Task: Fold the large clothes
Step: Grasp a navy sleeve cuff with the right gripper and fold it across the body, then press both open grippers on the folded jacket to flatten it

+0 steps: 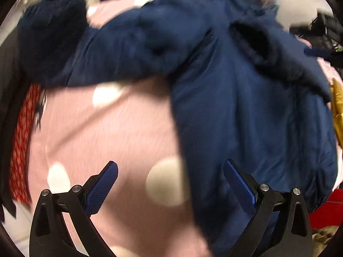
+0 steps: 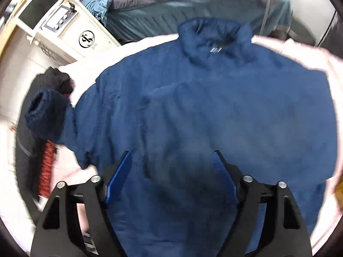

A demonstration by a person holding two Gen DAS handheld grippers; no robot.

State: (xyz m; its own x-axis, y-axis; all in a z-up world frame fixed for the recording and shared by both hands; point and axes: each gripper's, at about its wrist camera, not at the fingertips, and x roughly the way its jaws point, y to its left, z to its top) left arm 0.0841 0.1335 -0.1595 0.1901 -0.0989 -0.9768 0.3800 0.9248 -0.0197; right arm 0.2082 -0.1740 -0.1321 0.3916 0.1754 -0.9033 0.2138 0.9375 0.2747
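Now the blue jacket (image 2: pixel 214 107) lies spread on a pink spotted bedsheet (image 1: pixel 107 132), collar at the far side, one sleeve (image 2: pixel 49 115) reaching left. Both the left gripper (image 1: pixel 170 177) and the right gripper (image 2: pixel 171 167) hang above it, jaws spread, pinching nothing.

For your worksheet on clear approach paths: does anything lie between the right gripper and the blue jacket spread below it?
Nothing visible does. The right gripper stands open directly over the blue jacket, with only bare jacket fabric seen between its fingers. The dark clothes lie off to the side.
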